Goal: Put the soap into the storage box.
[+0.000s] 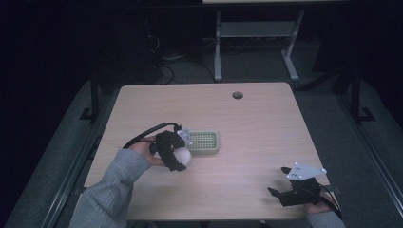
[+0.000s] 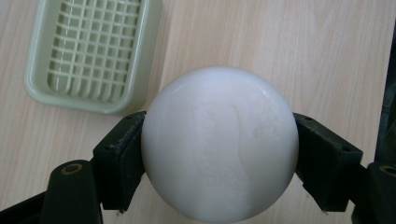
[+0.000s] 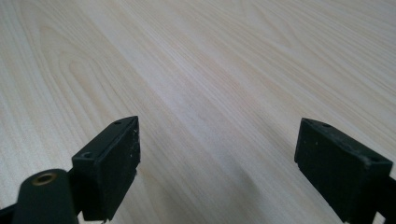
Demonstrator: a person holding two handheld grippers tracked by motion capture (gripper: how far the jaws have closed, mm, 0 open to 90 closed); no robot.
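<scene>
Left hand-held gripper (image 2: 219, 154) clamped on round white soap bar (image 2: 219, 142), frame centre, just beside pale green slotted plastic soap dish (image 2: 37, 70) at upper left. Step: carrying soap to dish. Next: shift over grid, release. Right hand-held gripper (image 3: 217, 158) jaws apart, idle over wooden surface (image 3: 210, 60).

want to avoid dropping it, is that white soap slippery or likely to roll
The soap looks smooth and glossy, so it may well slip. It is rounded and the left tongs pinch only its sides, so it could squirt out. Set on the table, it would probably roll; the ridged dish should hold it.
</scene>
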